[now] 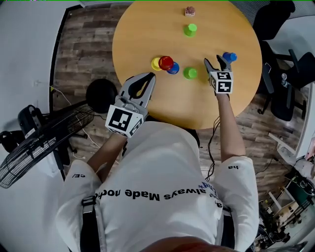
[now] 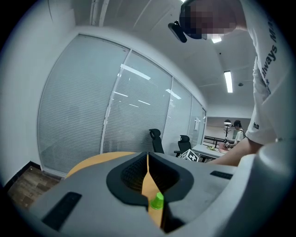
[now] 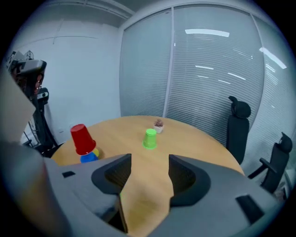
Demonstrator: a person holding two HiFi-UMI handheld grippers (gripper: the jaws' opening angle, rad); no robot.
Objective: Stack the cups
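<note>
I start with the round wooden table (image 1: pixel 147 24), which fills the upper middle of the head view, with a floor fan (image 1: pixel 44 142) off its left side and an office chair (image 1: pixel 275 19) at the far right. My left gripper (image 1: pixel 149 78) hangs over the near table edge with its jaws pressed together and nothing caught between them; through the thin slit in the left gripper view I see only tabletop and a green cup beyond. My right gripper (image 1: pixel 213 60) is over the right part of the table, jaws spread wide and empty, with bare wood between them in the right gripper view. A lone blue cup (image 1: pixel 229 57) stands just beside its tips. Left of centre is a cluster: a red cup (image 1: pixel 166 62) upside down on another blue cup (image 1: pixel 173 69), with a yellow cup (image 1: pixel 156 63) against them. The near green cup (image 1: pixel 190 73) stands between the cluster and my right gripper; a far green cup (image 1: pixel 190 29) stands well apart, near a small potted plant (image 1: pixel 190 11).
</note>
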